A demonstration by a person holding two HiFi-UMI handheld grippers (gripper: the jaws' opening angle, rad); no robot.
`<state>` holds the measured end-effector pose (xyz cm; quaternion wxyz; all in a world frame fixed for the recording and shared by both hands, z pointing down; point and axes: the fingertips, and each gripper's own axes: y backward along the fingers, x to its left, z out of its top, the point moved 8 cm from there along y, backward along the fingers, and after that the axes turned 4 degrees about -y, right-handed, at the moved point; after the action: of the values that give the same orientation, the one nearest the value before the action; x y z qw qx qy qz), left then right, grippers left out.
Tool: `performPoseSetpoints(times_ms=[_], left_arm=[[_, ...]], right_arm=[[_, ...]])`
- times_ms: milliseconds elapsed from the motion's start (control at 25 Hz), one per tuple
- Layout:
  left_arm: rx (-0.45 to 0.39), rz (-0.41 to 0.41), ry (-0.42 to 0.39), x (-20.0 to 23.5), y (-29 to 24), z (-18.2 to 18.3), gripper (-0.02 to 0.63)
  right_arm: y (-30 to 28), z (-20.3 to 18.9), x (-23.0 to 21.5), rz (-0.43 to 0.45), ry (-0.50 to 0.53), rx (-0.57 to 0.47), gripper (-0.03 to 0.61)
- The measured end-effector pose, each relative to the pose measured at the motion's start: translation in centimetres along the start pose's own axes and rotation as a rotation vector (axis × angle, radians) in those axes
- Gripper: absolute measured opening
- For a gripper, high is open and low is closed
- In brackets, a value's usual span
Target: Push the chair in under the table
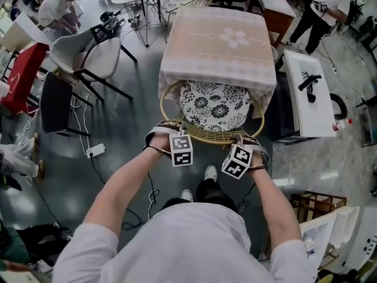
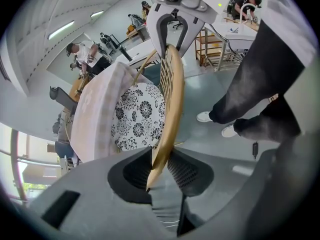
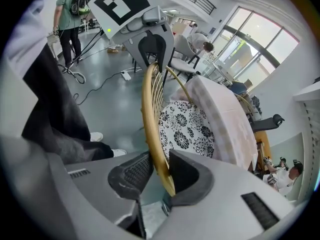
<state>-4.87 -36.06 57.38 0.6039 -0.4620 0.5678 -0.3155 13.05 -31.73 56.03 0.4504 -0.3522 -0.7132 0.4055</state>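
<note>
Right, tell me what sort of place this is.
Probably an open lab or workshop: a white power strip lying on the glossy grey floor, a long white workbench, and people working nearby.

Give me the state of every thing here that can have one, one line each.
rattan chair, seat partly under the cloth-covered table, back outside it.
cloth-covered table, upright, cloth hem hanging over the seat.
floral cushion, flat on the seat, far edge hidden by the cloth.
left gripper, shut on the rattan chair's back rim.
right gripper, shut on the rattan chair's back rim.
</note>
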Motion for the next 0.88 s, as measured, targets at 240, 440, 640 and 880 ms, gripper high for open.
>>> performPoseSetpoints(times_ms=[240, 440, 640, 880], left_arm=[[0.0, -0.021, -0.006, 0.9, -0.6, 0.4, 0.095], [-0.005, -0.014, 0.002, 1.0, -0.9, 0.4, 0.095], [-0.019, -0.026, 0.044, 1.1, -0.7, 0.3, 0.1], [-0.054, 0.004, 0.146, 1.1, 0.1, 0.0, 0.126]], right_arm=[[-0.6, -0.4, -1.2, 0.023, 0.011, 0.001, 0.083], [-0.6, -0.4, -1.4, 0.031, 0.013, -0.01, 0.081], [-0.3, -0.2, -1.6, 0.01, -0.002, -0.01, 0.12], [0.2, -0.3, -1.1, -0.029, -0.067, -0.016, 0.133]])
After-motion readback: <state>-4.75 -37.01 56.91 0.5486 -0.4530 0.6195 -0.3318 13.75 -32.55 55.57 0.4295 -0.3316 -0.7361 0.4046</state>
